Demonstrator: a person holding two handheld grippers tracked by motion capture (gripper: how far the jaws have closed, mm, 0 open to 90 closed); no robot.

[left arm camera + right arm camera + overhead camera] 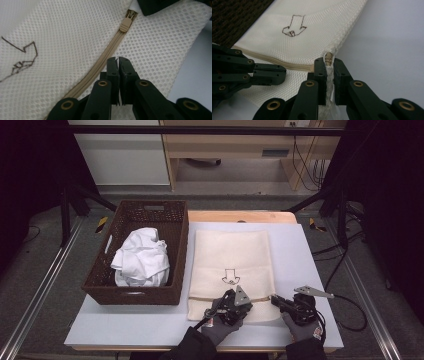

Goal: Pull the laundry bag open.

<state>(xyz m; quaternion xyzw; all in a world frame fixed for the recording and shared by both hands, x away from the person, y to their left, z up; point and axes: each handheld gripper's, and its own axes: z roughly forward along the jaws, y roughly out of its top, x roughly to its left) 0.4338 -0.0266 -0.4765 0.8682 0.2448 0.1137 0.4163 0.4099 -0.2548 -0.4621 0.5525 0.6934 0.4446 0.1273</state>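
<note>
Both tongs pinch the cream mesh zip bag [232, 265] on the desk: left tongs [118, 65] clamped beside its tan zipper, right tongs [328, 67] gripping the zipper-end corner.

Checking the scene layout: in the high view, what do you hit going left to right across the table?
Brown wicker basket holding crumpled white cloth → cream mesh bag → left gripper on the bag's near edge → right gripper at the bag's right corner.
</note>
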